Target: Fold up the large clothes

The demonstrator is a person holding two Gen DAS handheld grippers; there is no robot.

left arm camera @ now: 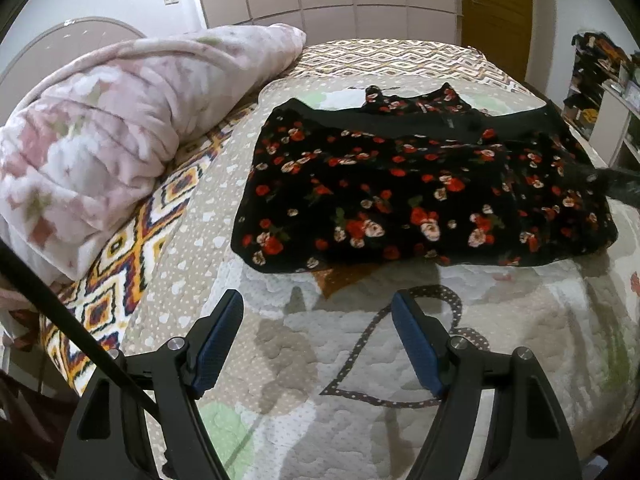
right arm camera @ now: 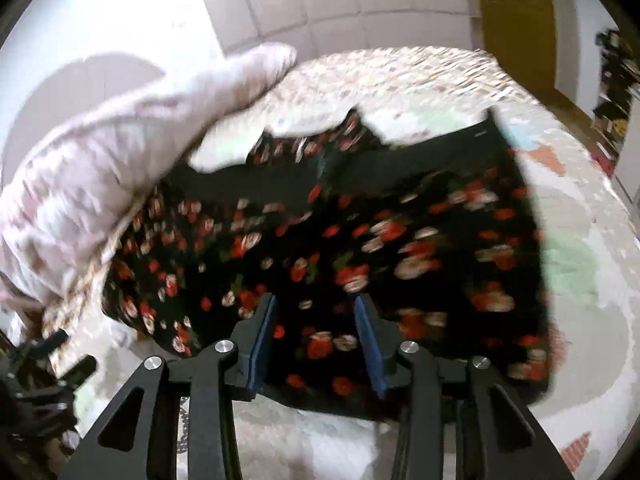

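- Two grippers, both with fingers spread wide and holding nothing.
- Left gripper (left arm camera: 316,344): over bare quilted bedspread (left arm camera: 360,380), short of the floral dress (left arm camera: 420,200), whose near hem lies just beyond the fingertips.
- Right gripper (right arm camera: 316,340): over the dress (right arm camera: 320,240); cloth shows between the blue pads (right arm camera: 262,344), contact unclear in blur.
- Step judged: next fold; best done by pinching the near hem at two well-separated points, lifting evenly, laying flat.
- Far left: pink floral blanket (left arm camera: 120,140), beside the dress.
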